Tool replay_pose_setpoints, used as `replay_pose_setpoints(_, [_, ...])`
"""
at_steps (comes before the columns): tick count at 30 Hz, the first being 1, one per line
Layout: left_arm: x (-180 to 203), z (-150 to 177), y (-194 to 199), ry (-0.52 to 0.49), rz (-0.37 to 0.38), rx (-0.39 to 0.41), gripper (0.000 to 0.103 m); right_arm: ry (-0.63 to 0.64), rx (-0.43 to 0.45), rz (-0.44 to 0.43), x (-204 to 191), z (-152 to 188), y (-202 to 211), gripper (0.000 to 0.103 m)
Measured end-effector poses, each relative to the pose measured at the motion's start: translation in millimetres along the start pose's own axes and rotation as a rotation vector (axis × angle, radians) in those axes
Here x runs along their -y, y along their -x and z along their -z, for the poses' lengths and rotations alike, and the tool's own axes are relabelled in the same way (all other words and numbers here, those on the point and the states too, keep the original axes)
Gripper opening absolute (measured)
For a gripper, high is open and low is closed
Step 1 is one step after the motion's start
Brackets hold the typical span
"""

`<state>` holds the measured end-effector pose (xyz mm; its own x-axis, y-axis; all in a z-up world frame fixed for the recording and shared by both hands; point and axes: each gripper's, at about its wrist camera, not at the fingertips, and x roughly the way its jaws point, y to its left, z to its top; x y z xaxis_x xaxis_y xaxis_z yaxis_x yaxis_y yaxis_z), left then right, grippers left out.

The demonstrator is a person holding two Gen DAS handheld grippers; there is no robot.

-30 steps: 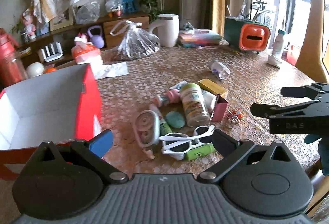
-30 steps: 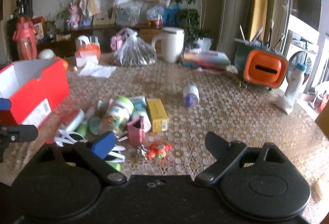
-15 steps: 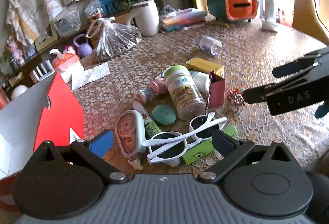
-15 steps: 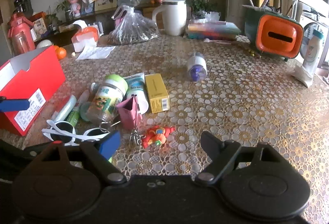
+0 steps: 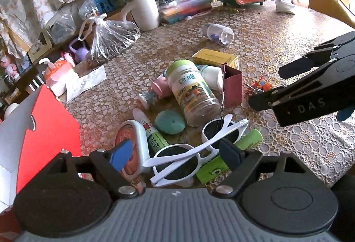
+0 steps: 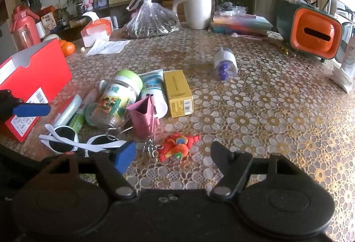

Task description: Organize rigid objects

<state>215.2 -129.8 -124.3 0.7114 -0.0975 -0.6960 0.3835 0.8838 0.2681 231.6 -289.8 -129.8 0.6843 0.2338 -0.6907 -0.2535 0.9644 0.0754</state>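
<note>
Over the pile, left gripper (image 5: 175, 155) jaws are narrowing around the white sunglasses (image 5: 195, 148), nothing gripped yet. Right gripper (image 6: 173, 153) likewise, closing above the orange toy (image 6: 177, 147).

Bare tablecloth (image 6: 277, 120) right, clutter pile (image 6: 124, 104) left

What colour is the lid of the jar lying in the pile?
Light green; the jar lid shows best in the right wrist view.

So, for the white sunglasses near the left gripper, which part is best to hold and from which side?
Probably the bridge between the two lenses of the white sunglasses, taken from above. They lie flat with the arms folded across the lenses, and the left gripper, jaws open and just closing, already has them between its fingers.
</note>
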Motion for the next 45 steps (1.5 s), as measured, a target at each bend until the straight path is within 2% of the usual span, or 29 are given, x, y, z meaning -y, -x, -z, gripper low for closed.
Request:
replay_pose_setpoints(2, [-1,-1,-3,-0.005,0.017,-0.010,0.072,0.009,-0.004,-0.001,-1,0,-2,0.072])
replay_pose_setpoints(6, [0,-3,-7,-0.024,0.039,-0.008,0.066,-0.001,-0.015,-0.005,1,1,-6,0.068])
replay_pose_setpoints(11, [7,-4,-5,-0.057,0.065,0.009,0.047,-0.010,-0.021,-0.004,2,4,-10,0.058])
replay_pose_setpoints(12, [7,-4,-5,-0.061,0.072,0.011,0.045,-0.011,-0.019,-0.003,2,4,-10,0.057])
replay_pose_setpoints(14, [9,-3,-4,-0.064,0.084,0.013,0.039,-0.017,-0.018,-0.009,3,3,-11,0.048])
replay_pose_setpoints(17, [10,-2,-3,-0.064,0.098,0.011,0.031,-0.032,-0.014,-0.013,2,3,-10,0.043])
replay_pose_setpoints(22, [7,-2,1,-0.042,0.112,0.016,0.023,-0.059,-0.001,-0.016,1,4,-5,0.037])
replay_pose_setpoints(26, [2,-1,8,-0.020,0.119,0.025,0.016,-0.057,0.018,0.011,-3,3,3,0.023])
replay_pose_setpoints(30, [-4,1,12,0.016,0.121,0.021,0.014,-0.060,0.019,0.018,-3,3,8,0.021])
replay_pose_setpoints(33, [-9,1,19,0.046,0.126,0.027,0.008,-0.062,0.030,0.020,-5,3,15,0.019])
replay_pose_setpoints(34, [-11,1,22,0.053,0.124,0.032,0.008,-0.061,0.035,0.020,-6,2,18,0.018])
replay_pose_setpoints(35, [-12,1,24,0.058,0.122,0.037,0.007,-0.060,0.040,0.020,-7,2,21,0.011])
replay_pose_setpoints(37, [-16,2,29,0.069,0.120,0.045,0.007,-0.052,0.050,0.024,-10,1,26,0.010])
replay_pose_setpoints(38, [-17,2,30,0.071,0.116,0.048,0.007,-0.043,0.054,0.025,-12,0,28,0.004])
replay_pose_setpoints(45, [-26,7,39,0.105,0.104,0.056,0.006,-0.041,0.065,0.052,-14,-2,39,0.001])
